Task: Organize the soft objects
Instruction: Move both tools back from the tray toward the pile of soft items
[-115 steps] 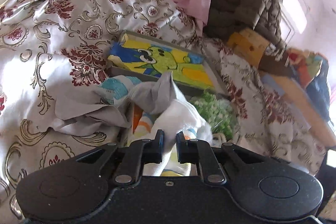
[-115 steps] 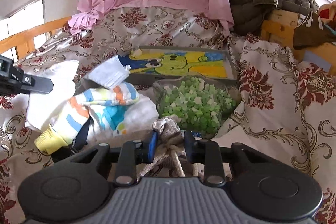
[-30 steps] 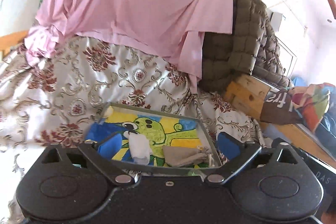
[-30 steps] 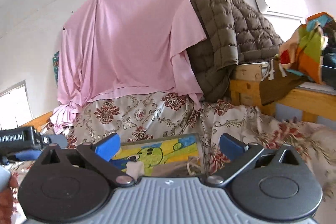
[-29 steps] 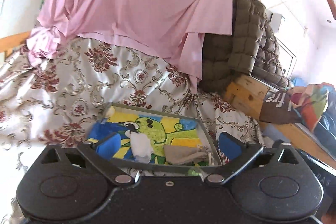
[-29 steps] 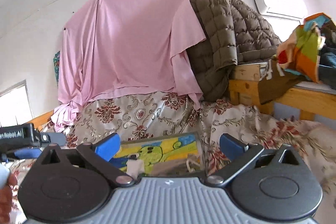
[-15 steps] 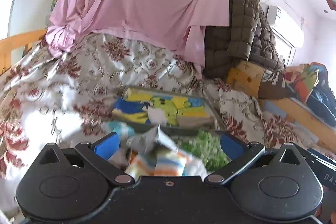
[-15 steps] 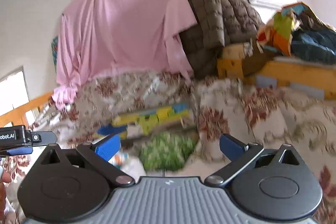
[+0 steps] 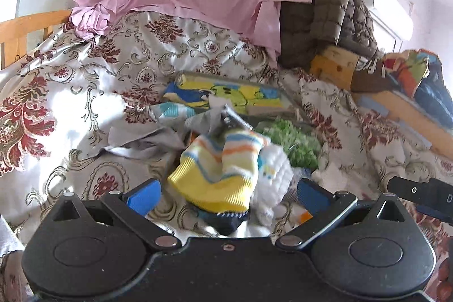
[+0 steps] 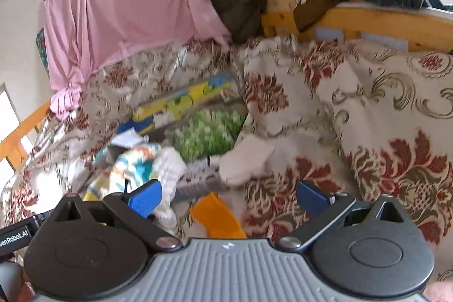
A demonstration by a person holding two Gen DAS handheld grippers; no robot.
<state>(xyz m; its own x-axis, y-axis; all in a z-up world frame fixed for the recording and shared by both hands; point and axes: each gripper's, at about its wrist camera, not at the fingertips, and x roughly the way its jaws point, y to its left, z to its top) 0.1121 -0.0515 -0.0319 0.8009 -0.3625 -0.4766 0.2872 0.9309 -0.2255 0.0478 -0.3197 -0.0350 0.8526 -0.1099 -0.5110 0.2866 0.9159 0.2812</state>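
My left gripper point(image 9: 226, 196) is spread wide and holds nothing; its two blue fingertips point(image 9: 143, 196) stand far apart on either side of a striped sock point(image 9: 223, 174). That sock, banded in yellow, white, orange and light blue, lies bunched on the bed cover point(image 9: 85, 92) right in front of the gripper, between the fingertips but touching neither. Against its right side lies a white sock point(image 9: 273, 169), and just behind the two a grey cloth point(image 9: 147, 137) is crumpled on the cover. Farther ahead sits the tray point(image 9: 286, 96) with the yellow, green and blue cartoon picture, and to the right of the socks, in front of the tray, a heap of green and white bits point(image 9: 294, 140).

My right gripper point(image 10: 229, 196) is also wide open and empty. Low between its fingertips lies an orange piece point(image 10: 218, 217), with a blurred grey striped cloth point(image 10: 198, 180) just beyond it. The striped sock point(image 10: 133, 169) shows ahead of the left fingertip and the green heap point(image 10: 209, 132) farther on, before the tray point(image 10: 184, 101). The view is motion-blurred, so finer detail escapes me. A pink sheet point(image 10: 127, 4) hangs behind the bed
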